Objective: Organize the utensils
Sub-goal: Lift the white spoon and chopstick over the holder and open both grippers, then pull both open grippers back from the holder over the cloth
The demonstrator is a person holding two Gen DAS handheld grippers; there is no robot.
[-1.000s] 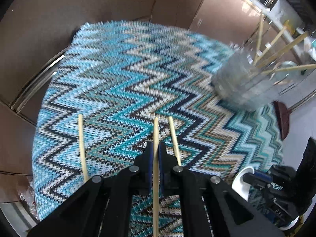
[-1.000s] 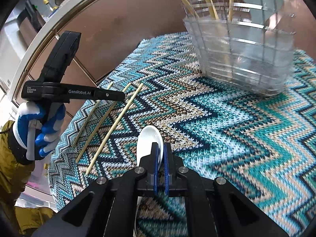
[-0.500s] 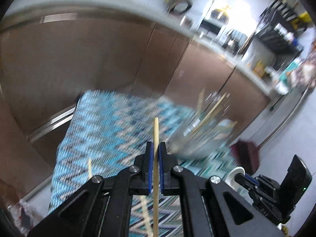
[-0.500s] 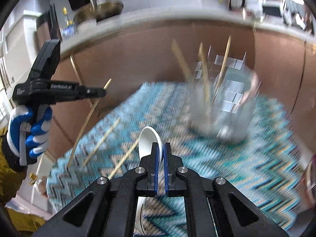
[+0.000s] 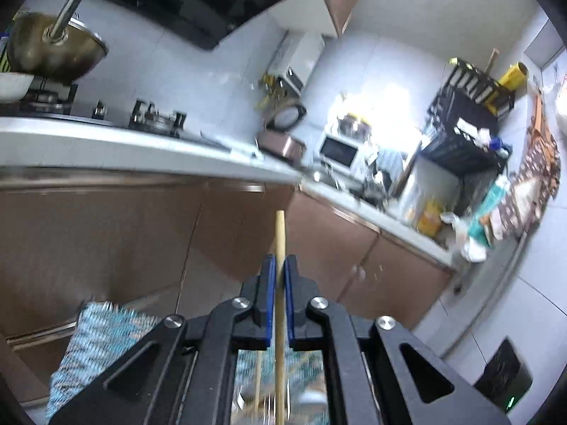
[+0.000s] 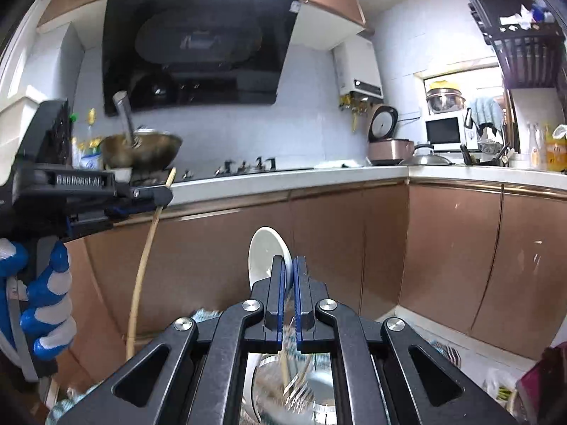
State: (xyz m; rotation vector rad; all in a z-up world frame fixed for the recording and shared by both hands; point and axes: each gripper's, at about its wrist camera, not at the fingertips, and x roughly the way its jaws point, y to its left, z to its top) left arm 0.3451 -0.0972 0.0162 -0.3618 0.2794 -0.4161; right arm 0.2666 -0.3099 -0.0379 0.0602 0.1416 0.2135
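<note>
My left gripper is shut on a wooden chopstick, held upright well above the table. It also shows in the right wrist view, with the chopstick hanging down from it. My right gripper is shut on a white ceramic spoon, bowl end up. The clear utensil holder with several chopsticks lies blurred below the right gripper, seen between its arms.
The zigzag knitted cloth on the table shows at the lower left. Brown cabinets and a white counter with a wok and rice cooker stand ahead.
Both grippers have tilted up and lifted from the table, the left with the chopstick, the right with the spoon. The views now face the kitchen wall; the holder sits beneath.
</note>
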